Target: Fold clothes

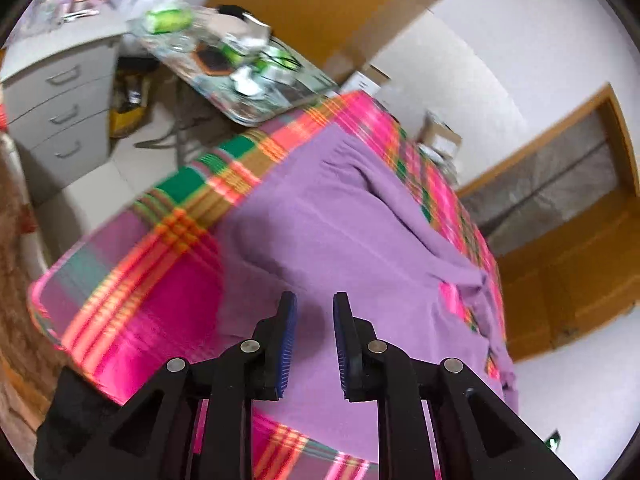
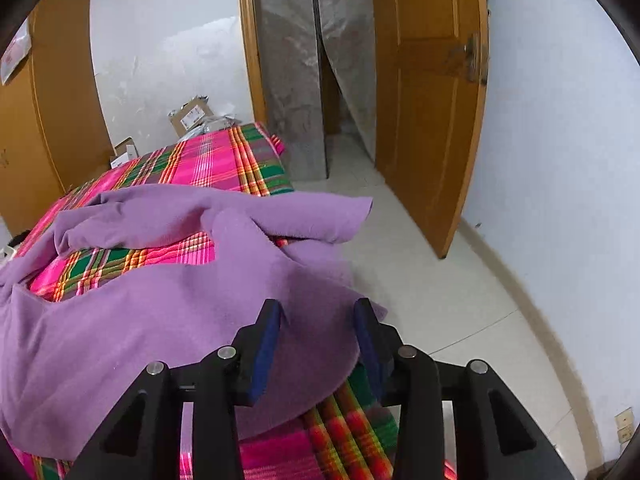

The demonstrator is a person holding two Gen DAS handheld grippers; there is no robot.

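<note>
So there's a purple garment (image 1: 340,224) spread out on a bed covered with a loud pink, green and orange plaid blanket (image 1: 132,300). In the left wrist view the left gripper (image 1: 315,300) sits above the purple fabric with a narrow gap between its blue-padded fingers (image 1: 289,344), and nothing is caught between them, just cloth underneath. That view is pretty blurry, but you can make out a grey drawer unit (image 1: 60,100) and a cluttered table (image 1: 240,76) past the bed. The right gripper (image 2: 318,306) is parted noticeably wider, hanging over the garment's edge (image 2: 224,344) near the bed corner; the fabric lies between and below its fingers (image 2: 266,344), and the pads don't look to be pressing on it. The garment is rumpled there, one part draped toward the bed's side, plaid (image 2: 224,160) showing through a gap. A wooden door (image 2: 432,100) stands open behind, with a cardboard box (image 2: 192,116) by the wall.
</note>
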